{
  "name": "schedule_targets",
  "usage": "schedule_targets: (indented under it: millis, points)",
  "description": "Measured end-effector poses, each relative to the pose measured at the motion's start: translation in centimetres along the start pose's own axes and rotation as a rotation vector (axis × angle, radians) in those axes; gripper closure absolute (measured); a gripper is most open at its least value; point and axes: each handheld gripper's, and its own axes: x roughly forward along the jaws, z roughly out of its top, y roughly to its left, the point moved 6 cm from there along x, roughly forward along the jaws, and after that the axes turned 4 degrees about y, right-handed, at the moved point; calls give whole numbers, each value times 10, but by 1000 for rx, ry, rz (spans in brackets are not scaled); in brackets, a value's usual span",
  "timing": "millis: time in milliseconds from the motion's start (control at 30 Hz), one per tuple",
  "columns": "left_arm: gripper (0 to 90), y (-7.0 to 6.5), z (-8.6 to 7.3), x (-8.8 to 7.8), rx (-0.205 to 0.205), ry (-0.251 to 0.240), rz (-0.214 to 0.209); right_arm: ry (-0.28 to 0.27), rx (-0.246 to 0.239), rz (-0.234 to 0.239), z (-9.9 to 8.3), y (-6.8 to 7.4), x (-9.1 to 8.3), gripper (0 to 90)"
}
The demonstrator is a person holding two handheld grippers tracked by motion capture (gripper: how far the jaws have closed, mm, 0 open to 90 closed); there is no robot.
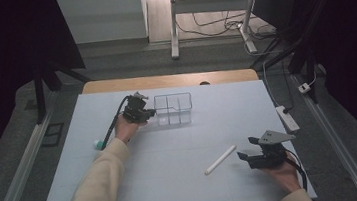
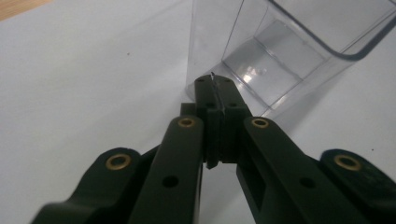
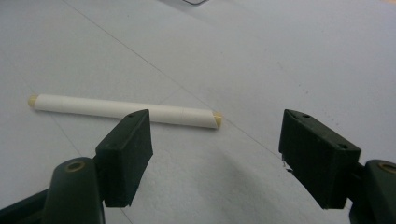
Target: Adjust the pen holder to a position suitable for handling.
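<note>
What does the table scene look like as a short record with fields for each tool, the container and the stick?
left tool: shut, holding nothing, tips at the clear divided container's near wall
right tool: open, empty, facing the stick
clear divided container: upright, compartments look empty
white paper-wrapped stick: lying flat on the table, apart from the right tool
small teal object: beside the left forearm, kind unclear
</note>
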Motion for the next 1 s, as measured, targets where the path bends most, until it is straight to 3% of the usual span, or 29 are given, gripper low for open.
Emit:
schedule_targets:
  millis: [533,700,933,1000]
  points:
    - [892,-9,8,5,22,0,1,6,2,-4,-1,-1,-1,250]
    - [892,-8,5,-9,51,6,10,3,5,-3,-1,-1,-1,250]
    - [890,-12,-3,-36,65,-40,-6,0,9,-6,-2,-2,-3,250]
    - [814,-13,-7,-42,69,-48,-14,-1,10,-8,-2,-2,-3,251]
